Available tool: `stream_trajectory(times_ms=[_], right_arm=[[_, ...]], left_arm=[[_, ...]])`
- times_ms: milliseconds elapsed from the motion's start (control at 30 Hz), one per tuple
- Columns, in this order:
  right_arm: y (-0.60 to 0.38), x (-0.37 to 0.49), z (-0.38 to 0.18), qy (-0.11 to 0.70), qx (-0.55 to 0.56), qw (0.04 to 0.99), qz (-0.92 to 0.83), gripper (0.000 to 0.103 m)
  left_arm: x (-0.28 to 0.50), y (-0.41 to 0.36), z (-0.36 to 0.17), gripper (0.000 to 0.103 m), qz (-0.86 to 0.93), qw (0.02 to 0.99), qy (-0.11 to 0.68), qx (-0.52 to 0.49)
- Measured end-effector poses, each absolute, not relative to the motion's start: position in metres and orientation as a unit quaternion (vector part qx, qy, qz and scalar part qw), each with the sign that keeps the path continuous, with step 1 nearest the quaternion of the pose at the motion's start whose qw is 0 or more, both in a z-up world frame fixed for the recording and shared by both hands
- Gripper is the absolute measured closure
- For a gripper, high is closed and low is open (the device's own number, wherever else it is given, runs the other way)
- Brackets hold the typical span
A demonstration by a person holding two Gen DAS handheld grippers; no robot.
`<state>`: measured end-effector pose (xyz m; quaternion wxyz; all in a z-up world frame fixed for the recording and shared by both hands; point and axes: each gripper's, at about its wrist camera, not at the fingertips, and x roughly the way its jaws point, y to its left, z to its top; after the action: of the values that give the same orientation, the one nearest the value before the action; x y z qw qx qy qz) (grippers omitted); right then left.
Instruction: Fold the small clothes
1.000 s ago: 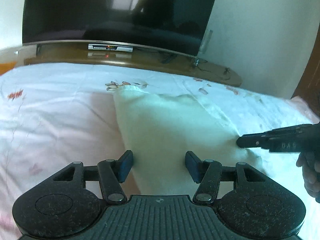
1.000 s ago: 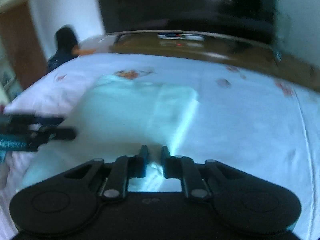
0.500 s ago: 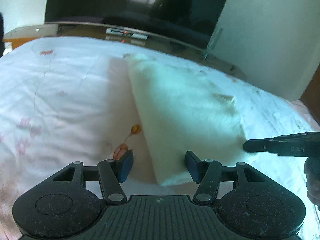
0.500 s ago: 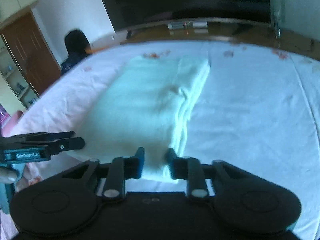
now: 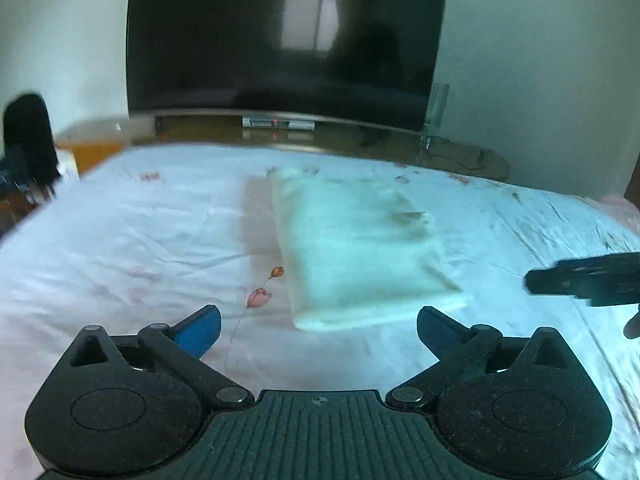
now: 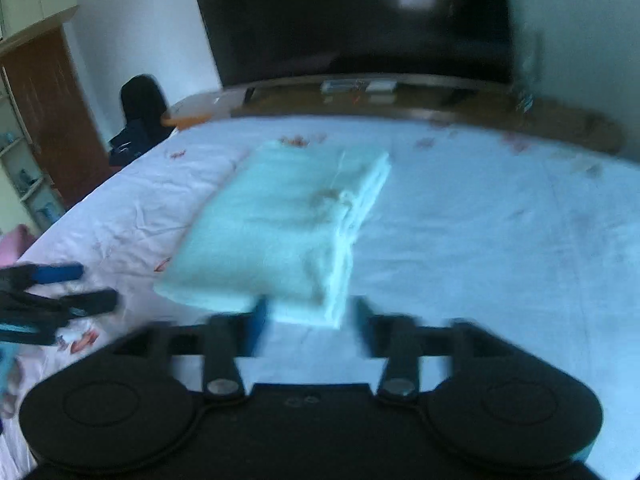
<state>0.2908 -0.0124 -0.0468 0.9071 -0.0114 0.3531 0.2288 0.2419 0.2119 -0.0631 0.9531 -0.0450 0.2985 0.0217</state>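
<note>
A pale folded cloth (image 5: 360,256) lies flat on the flowered bed sheet (image 5: 120,248). My left gripper (image 5: 318,328) sits just short of the cloth's near edge; its jaws are spread wide and still opening, with nothing between them. In the right wrist view, the same cloth (image 6: 288,232) shows its layered edges on the right side. My right gripper (image 6: 310,318) is blurred and its jaws are opening. The cloth's near corner lies between the fingers, and the pads stand clear of it. Each gripper appears in the other's view: right gripper (image 5: 580,280), left gripper (image 6: 60,292).
A large dark television (image 5: 280,40) stands on a low wooden bench (image 5: 360,140) beyond the bed's far edge. A dark chair (image 6: 140,112) and a brown wardrobe (image 6: 52,120) stand to the left. The sheet (image 6: 500,240) stretches to the right of the cloth.
Both grippers have drawn back from the cloth and opened. The right one, earlier shut on the cloth's near edge, has let go. The cloth now lies folded on the bed.
</note>
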Motion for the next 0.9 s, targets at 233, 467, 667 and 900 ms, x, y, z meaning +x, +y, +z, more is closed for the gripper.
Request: stream_trajectory(times_ms=[233, 467, 667, 900], right_arm=[[-0.054, 0.172, -0.002, 0.316, -0.015, 0.931, 0.181, 0.0], [-0.082, 0.077, 0.013, 0.297, 0.014, 0.939, 0.172, 0.0], [-0.083, 0.026, 0.031, 0.263, -0.003, 0.952, 0.155, 0.0], [-0.09, -0.007, 0.048, 0.238, -0.009, 0.96, 0.15, 0.0]], left_arm=[[0.141, 0.16, -0.027, 0.0, 0.021, 0.959, 0.273, -0.066], [0.045, 0.125, -0.009, 0.0, 0.022, 0.966, 0.252, -0.06], [0.001, 0.111, 0.009, 0.0, 0.018, 0.973, 0.223, -0.052], [-0.021, 0.098, 0.021, 0.0, 0.01, 0.98, 0.197, -0.04]])
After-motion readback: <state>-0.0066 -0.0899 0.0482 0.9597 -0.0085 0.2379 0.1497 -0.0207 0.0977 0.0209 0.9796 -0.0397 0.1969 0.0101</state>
